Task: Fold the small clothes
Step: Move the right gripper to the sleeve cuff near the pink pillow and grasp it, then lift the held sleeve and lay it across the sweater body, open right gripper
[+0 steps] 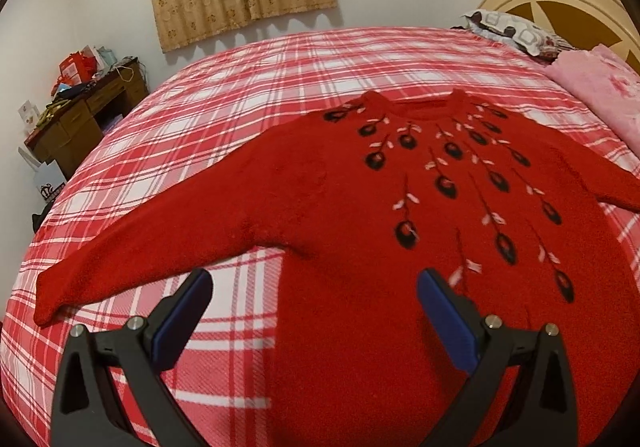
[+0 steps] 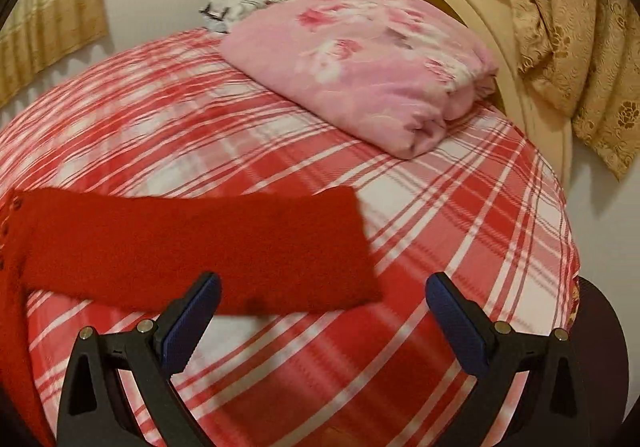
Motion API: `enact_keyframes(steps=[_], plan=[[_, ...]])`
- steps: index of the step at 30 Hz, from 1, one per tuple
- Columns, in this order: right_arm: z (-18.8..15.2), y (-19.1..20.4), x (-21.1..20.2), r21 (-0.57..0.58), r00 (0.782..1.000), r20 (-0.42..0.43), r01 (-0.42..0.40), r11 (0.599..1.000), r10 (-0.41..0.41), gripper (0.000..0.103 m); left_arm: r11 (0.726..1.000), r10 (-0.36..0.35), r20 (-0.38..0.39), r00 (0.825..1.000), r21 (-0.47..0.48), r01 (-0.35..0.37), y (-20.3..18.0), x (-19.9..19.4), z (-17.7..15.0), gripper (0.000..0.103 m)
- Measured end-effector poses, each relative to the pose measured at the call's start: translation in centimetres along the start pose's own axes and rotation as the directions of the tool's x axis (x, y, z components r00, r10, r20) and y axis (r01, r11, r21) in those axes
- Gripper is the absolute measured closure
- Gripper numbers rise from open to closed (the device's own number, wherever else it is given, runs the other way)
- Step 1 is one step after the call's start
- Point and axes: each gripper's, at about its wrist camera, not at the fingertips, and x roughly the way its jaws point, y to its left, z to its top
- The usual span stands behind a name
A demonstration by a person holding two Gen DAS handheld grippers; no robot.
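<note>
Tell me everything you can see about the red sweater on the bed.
The red sweater looks like a fuzzy knit with a round neckline and long sleeves. Its front carries dark oval buds on thin stems with pale leaves, fanning down from the collar. It lies flat and unfolded, front up, on the plaid bedsheet, both sleeves spread outward. In the right wrist view, one sleeve ends in a straight cuff. The left claw and right claw are both open above it, and neither grips it.

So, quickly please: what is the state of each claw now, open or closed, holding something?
Left claw: open, holding nothing, above the red sweater.
Right claw: open, holding nothing, near the sweater's sleeve.
</note>
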Motion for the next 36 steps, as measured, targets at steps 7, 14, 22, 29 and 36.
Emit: enact_keyframes(steps=[7,14,22,29,36], plan=[[1.4,-2.3,3.8,0.085,0.996,-0.090,-0.017,0.996,0.025,0.019,1.000,0.029,0.002,1.000,-0.009,-0.029,1.4,0.7,0.1,0.000],[1.7,-1.1,4.9,0.065,0.990,-0.122,-0.069,0.995,0.077,0.068,0.999,0.026,-0.010,1.000,-0.036,-0.027,2.7,1.1,-0.1,0.000],[3.0,1.6,3.4,0.013,0.980,-0.117,-0.158,0.987,0.158,0.094,0.995,0.053,-0.011,0.999,-0.080,-0.054,5.4,1.1,-0.5,0.000],[5.6,5.8,-0.9,-0.055,0.974,-0.025,-0.227,0.972,0.226,0.095,0.990,0.073,-0.012,0.997,-0.119,-0.074,8.0,1.0,-1.1,0.000],[8.6,10.9,-6.3,-0.142,0.951,0.060,-0.291,0.946,0.302,0.095,0.984,0.101,-0.015,0.995,-0.147,-0.103,10.6,1.0,-1.8,0.000]])
